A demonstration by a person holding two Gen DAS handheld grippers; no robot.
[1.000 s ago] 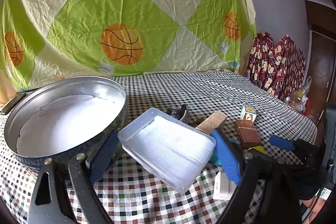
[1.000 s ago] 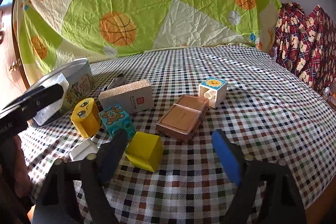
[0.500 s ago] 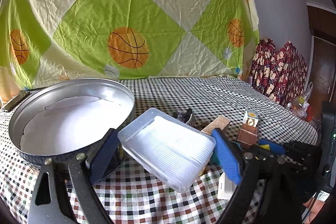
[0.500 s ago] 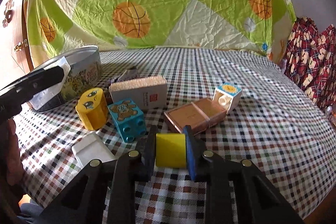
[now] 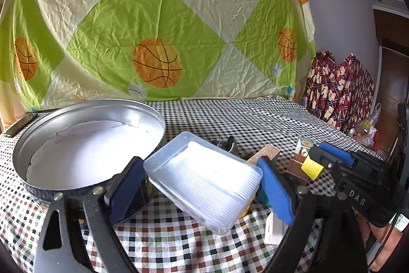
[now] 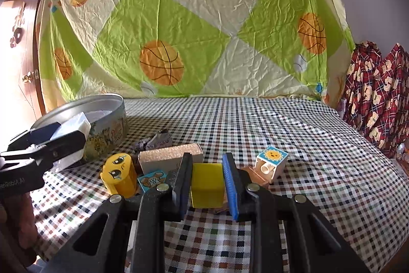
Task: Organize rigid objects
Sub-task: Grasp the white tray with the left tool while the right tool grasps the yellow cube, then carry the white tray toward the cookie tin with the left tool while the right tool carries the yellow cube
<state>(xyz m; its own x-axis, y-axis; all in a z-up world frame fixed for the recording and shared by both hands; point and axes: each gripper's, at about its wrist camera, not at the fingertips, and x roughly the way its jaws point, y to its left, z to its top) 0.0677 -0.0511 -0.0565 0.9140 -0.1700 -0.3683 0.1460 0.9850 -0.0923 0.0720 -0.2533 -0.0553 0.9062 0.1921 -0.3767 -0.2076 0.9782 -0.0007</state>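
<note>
A second before, my right hand-held gripper stood wide around the yellow block on the bench; now it had clamped the block and raised it just clear of the checked cloth. On the left, my left hand-held gripper stayed put, tilted slightly down, spread wide on the clear plastic box beside the round tin. The block looked plain, smooth, and sat squarely between the blue pads.
</note>
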